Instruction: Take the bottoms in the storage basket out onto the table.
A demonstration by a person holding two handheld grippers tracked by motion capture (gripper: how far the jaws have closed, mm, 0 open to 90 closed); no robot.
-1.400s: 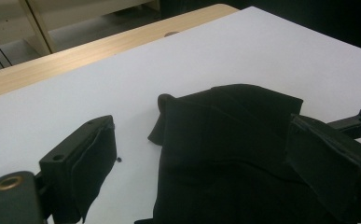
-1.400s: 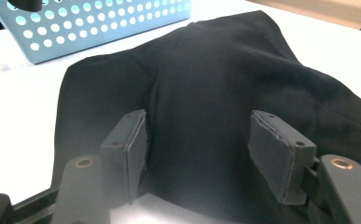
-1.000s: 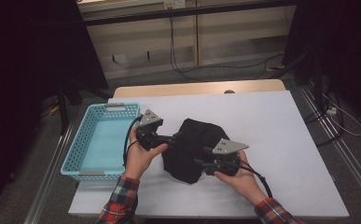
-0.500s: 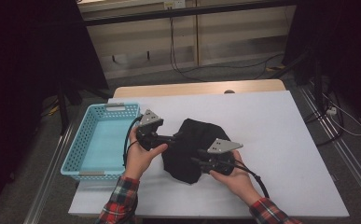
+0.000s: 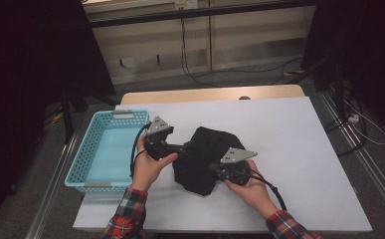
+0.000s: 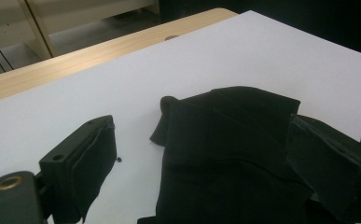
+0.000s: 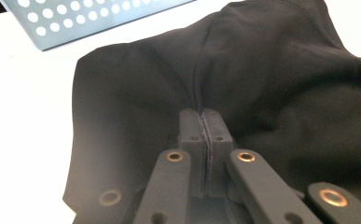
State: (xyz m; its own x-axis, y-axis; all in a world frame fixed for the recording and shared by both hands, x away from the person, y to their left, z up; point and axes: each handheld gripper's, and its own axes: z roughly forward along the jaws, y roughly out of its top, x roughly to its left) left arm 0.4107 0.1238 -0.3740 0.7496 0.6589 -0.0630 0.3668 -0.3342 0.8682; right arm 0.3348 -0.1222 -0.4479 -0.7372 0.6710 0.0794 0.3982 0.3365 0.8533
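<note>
A crumpled black cloth lies on the white table between my two grippers. My left gripper comes at it from the left, its jaws spread wide. In the left gripper view the cloth lies between those jaws of the left gripper, and the pads do not press on it. My right gripper sits at the cloth's near edge. Its jaws have just been closing. In the right gripper view the right gripper is shut, with a thin fold of the cloth pinched between the pads.
A light blue perforated basket stands on the table's left side, close to my left hand; its wall shows in the right gripper view. A wooden strip runs along the far edge. White table surface stretches to the right of the cloth.
The right gripper has settled slightly leftward against the cloth's near edge. Both hands and the cloth otherwise stay in place.
</note>
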